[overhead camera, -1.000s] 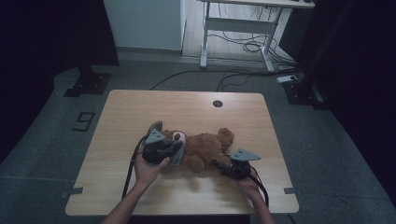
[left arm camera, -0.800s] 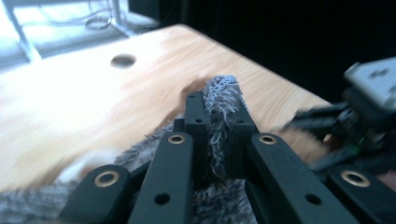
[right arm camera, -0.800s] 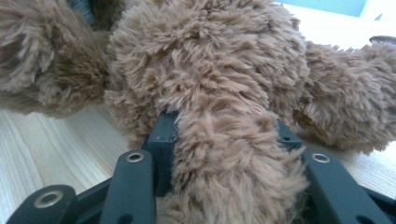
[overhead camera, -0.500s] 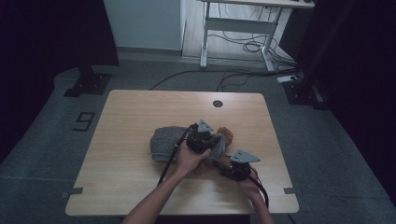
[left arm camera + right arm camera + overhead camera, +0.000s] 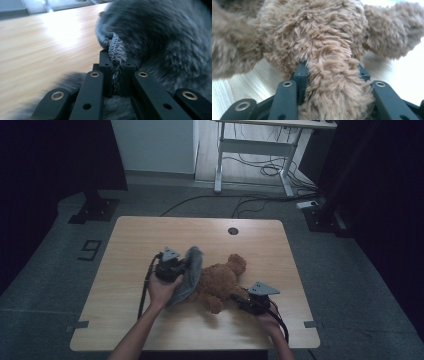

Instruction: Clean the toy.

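On the table [image 5: 150, 235], a brown bear [image 5: 220, 280] lies near the middle with a grey cloth [image 5: 189, 272] draped against its left side. Left gripper [image 5: 176, 270] is pinched tight on the cloth's knit edge [image 5: 115, 52]. Right gripper [image 5: 245, 301], jaws just closing, clamps a furry limb [image 5: 334, 82].

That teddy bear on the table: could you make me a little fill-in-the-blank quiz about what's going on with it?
1. The teddy bear has ____ fur.
2. The left gripper is clamped on the knitted edge of a ____ fuzzy garment.
3. The right gripper grips one ____ of the bear.
4. Everything rests on a ____ table with a round hole near its far edge.

Missing words: brown; grey; limb; wooden
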The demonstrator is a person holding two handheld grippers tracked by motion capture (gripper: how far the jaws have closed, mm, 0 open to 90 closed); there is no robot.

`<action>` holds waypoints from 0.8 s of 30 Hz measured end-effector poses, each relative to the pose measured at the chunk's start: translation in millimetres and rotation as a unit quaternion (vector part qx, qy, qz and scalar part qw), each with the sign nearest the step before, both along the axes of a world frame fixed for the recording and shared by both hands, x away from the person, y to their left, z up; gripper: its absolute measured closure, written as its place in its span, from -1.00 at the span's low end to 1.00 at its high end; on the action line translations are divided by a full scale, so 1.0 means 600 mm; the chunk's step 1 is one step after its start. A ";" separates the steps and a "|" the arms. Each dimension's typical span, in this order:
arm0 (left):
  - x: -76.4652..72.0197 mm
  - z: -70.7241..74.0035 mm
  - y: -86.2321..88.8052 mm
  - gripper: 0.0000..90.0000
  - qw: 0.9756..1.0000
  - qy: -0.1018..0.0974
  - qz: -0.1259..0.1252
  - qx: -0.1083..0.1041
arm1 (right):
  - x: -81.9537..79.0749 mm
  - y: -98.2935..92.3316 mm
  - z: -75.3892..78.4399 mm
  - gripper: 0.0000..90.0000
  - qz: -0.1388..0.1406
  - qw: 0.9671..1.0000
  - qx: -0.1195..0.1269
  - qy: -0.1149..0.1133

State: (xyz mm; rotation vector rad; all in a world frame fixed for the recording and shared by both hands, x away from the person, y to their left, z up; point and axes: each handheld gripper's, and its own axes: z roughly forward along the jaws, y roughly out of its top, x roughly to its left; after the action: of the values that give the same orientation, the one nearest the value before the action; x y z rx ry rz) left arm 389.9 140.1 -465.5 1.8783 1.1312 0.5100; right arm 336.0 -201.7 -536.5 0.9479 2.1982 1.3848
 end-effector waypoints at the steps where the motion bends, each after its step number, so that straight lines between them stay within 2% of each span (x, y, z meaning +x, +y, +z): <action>1: 0.001 -0.010 0.016 0.84 1.000 0.009 0.010 -0.006 | 0.001 0.000 -0.001 0.32 -0.002 1.000 0.003 0.003; 3: 0.002 -0.032 0.039 0.84 0.999 0.032 0.021 -0.028 | 0.002 -0.001 -0.002 0.32 -0.002 1.000 0.006 0.005; 5: 0.002 -0.054 0.052 0.85 0.998 0.046 0.030 -0.036 | 0.001 0.000 -0.002 0.32 -0.002 1.000 0.007 0.005; 8: 0.001 -0.069 0.056 0.85 0.998 0.050 0.036 -0.033 | 0.002 0.002 -0.002 0.32 -0.002 1.000 0.008 0.006; 11: 0.002 -0.071 0.055 0.85 0.998 0.049 0.042 -0.012 | 0.002 0.002 -0.002 0.32 -0.003 1.000 0.009 0.007; 13: -0.003 -0.074 0.061 0.85 0.997 0.054 0.044 -0.016 | 0.002 0.001 -0.002 0.32 -0.003 1.000 0.009 0.007; 16: -0.008 -0.076 0.070 0.85 0.997 0.058 0.051 -0.001 | 0.002 0.000 -0.003 0.32 -0.004 1.000 0.010 0.011; 17: -0.009 -0.076 0.076 0.85 0.997 0.063 0.052 -0.007 | 0.003 -0.001 -0.003 0.32 -0.004 1.000 0.011 0.012; 18: -0.010 -0.073 0.080 0.84 0.996 0.065 0.053 -0.018 | 0.003 -0.001 -0.003 0.32 -0.004 1.000 0.012 0.012; 20: -0.016 -0.055 0.082 0.84 0.997 0.050 0.045 -0.042 | 0.003 0.000 -0.003 0.32 -0.004 1.000 0.010 0.012; 22: -0.027 -0.022 0.066 0.84 0.998 0.023 0.027 -0.045 | 0.003 -0.001 -0.003 0.32 -0.004 1.000 0.009 0.012; 24: -0.038 0.017 0.036 0.84 0.999 -0.008 -0.001 -0.046 | 0.003 0.000 -0.003 0.32 -0.004 1.000 0.009 0.012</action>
State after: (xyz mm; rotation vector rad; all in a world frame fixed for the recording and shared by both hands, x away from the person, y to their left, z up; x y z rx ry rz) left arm 367.2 161.5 -455.2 1.7934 1.1235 0.4637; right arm 337.6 -202.0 -538.4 0.9850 2.1997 1.3989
